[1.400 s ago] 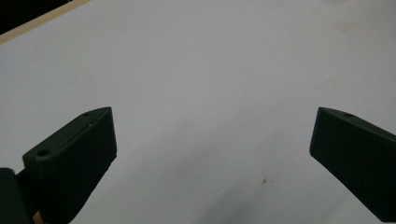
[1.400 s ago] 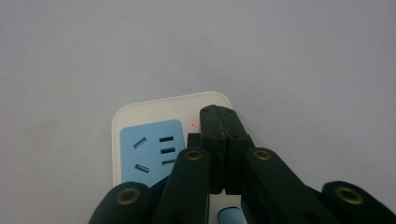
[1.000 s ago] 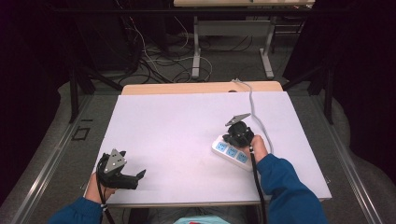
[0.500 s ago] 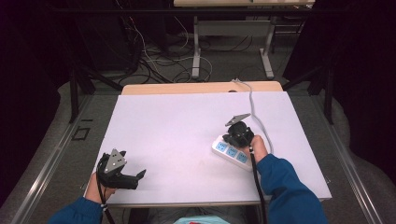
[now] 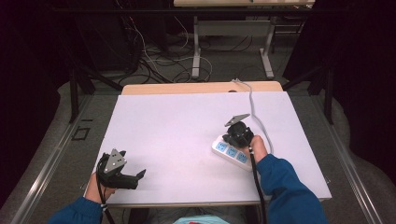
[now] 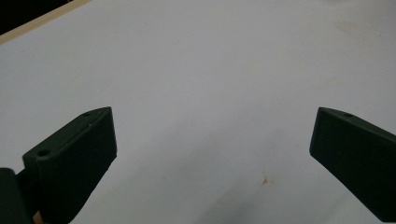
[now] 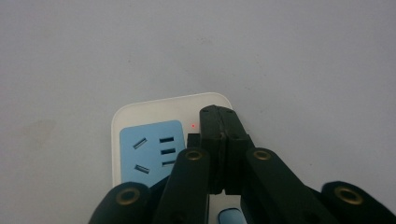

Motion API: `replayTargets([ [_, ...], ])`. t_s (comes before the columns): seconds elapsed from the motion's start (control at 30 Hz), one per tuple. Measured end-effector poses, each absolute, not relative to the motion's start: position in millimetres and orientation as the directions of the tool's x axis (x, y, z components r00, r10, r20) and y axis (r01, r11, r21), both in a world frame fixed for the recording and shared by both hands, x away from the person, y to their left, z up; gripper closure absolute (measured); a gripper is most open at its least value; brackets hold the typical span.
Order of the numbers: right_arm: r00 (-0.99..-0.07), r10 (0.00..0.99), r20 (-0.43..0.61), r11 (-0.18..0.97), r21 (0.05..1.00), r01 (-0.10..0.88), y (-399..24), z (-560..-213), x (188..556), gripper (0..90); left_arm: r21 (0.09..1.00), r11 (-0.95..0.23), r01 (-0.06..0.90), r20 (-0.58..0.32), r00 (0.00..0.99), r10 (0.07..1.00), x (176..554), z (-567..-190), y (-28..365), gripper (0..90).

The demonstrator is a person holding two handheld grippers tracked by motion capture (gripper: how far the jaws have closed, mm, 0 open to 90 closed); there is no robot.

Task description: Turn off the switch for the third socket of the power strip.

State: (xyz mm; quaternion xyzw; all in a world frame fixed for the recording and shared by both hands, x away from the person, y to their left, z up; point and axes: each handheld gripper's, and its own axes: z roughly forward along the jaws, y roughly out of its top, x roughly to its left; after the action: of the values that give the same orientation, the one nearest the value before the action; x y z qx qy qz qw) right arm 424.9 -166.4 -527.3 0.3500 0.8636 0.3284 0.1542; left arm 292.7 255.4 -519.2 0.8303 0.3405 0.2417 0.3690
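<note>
At the near left corner of the white table [image 5: 187, 135], the left gripper [image 5: 136, 177] lay low over the surface in the person's left hand [image 5: 100, 189], its jaws spread wide with nothing between them; the left gripper view showed bare tabletop between the two black jaws and a strip of wooden edge [image 6: 42, 21] at the upper left. Toward the right, the white power strip [image 5: 229, 153] with blue socket faces lay flat on the table, near its right side, its grey cord [image 5: 254, 109] running away to the far edge. The right gripper [image 7: 218, 122] stood over the strip with its jaws clenched together, tips down beside a small black switch [image 7: 192, 139] and a red light [image 7: 193, 125]; whether the tips touched the switch could not be made out. The gripper's body hid the strip's near end. Cables and table legs lay on the dark floor beyond.
</note>
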Motion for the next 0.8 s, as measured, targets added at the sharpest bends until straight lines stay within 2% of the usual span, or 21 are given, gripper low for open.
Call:
replayTargets([
  [0.5, -0.706, 0.707, -0.037, 0.539, 0.676, 0.503, -167, -523, 424, 89.8, 0.779, -0.495, 0.386, 0.15, 0.651, 0.744, 292, -519, 256, 0.7],
  [0.63, -0.703, 0.71, -0.048, 0.531, 0.692, 0.489, -165, -524, 423, 76.9, 0.782, -0.491, 0.384, 0.15, 0.649, 0.746, 292, -519, 256, 0.6],
  [0.7, -0.694, 0.718, -0.046, 0.518, 0.701, 0.49, -165, -520, 421, 66.7, 0.78, -0.491, 0.389, 0.145, 0.651, 0.745, 292, -519, 256, 0.7],
  [0.77, -0.694, 0.718, -0.048, 0.508, 0.718, 0.476, -168, -515, 420, 62.3, 0.781, -0.491, 0.385, 0.15, 0.648, 0.747, 292, -519, 256, 0.6],
  [0.8, -0.692, 0.721, -0.045, 0.498, 0.729, 0.471, -169, -514, 419, 56.0, 0.784, -0.486, 0.386, 0.144, 0.648, 0.748, 292, -519, 256, 0.6],
])
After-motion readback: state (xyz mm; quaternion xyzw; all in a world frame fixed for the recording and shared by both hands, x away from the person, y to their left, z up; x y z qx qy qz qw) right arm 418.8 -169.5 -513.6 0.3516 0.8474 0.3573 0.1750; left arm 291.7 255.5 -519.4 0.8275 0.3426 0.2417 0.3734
